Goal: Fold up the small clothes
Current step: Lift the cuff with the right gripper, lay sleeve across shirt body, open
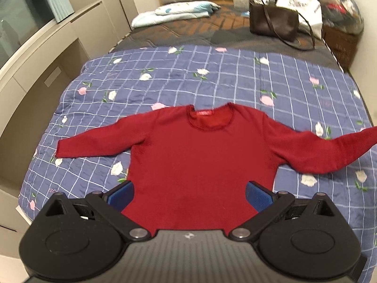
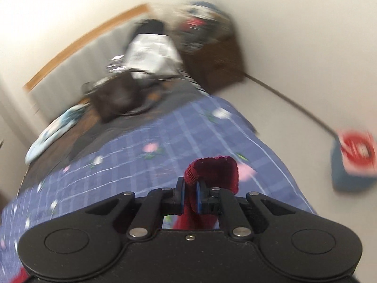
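A red sweater (image 1: pixel 195 155) lies flat, front up, on a blue checked quilt (image 1: pixel 212 77) with small flowers, which covers the near part of a bed. Its neck opening points away from the camera, and its left sleeve stretches out flat across the quilt. The left gripper (image 1: pixel 189 194) hovers above the sweater's lower hem with its blue-padded jaws spread wide, one pad over each side of the body; they hold nothing. The sweater's other sleeve rises off the quilt at its far end. In the right wrist view, which is blurred, the right gripper (image 2: pixel 190 194) has its jaws pressed together on that sleeve's cuff (image 2: pixel 212 168), and the red cloth bunches up past the fingertips. Beyond the sweater, at the far end of the bed, sit a brown handbag (image 1: pixel 273 21), a white bag (image 1: pixel 299 7) and a pale blue pillow (image 1: pixel 174 11).
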Demonstrator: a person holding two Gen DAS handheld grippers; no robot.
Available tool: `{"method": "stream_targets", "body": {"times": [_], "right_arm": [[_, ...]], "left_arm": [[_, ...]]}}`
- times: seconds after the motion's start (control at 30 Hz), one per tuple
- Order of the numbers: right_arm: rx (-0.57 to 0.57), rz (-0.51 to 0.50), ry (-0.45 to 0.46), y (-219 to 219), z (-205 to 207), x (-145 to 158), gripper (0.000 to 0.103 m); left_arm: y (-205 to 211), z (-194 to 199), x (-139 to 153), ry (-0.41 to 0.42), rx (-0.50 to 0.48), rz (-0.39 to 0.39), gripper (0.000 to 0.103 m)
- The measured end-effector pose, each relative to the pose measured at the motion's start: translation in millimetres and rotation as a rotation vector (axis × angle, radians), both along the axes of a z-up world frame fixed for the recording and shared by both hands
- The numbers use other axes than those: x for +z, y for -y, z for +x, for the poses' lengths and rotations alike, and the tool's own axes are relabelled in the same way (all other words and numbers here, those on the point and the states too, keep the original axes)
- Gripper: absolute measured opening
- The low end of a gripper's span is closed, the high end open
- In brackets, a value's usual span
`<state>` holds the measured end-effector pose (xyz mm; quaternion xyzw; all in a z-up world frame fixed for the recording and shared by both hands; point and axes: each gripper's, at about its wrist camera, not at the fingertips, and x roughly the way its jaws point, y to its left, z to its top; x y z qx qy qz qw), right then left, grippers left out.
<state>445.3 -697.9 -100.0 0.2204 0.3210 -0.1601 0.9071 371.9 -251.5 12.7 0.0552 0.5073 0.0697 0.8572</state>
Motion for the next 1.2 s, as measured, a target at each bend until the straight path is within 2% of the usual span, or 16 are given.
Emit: {"method": "stream_targets", "body": {"times": [0.23, 0.33, 0.47, 0.63, 0.9, 1.07, 1.2], "right_arm": [[0.287, -0.161, 0.064, -101, 34, 50, 0.009], [0.374, -0.211, 0.074, -155, 45, 61, 0.009], [0.468, -0.23, 0.069, -231, 57, 64, 0.009], [0.592, -0.258, 0.053, -332, 73, 47, 0.009], [0.707, -0.272, -0.02, -459, 92, -16, 0.009], [0.783, -0.29, -0.08, -509, 90, -50, 0.009], [0.834, -0.3, -0.111, -536, 83, -66, 0.009]], "left_arm": [[-57, -9, 4, 0.025, 0.037, -0.041, 0.103], [-88, -10, 2, 0.026, 0.034, -0.049, 0.103], [-136, -7, 5, 0.033, 0.054, -0.045, 0.103], [-195, -2, -1, 0.01, 0.11, -0.029, 0.103], [-277, -13, -10, -0.027, 0.208, 0.035, 0.103], [-313, -19, -9, -0.024, 0.267, 0.064, 0.103], [-326, -21, -10, -0.027, 0.279, 0.071, 0.103]]}}
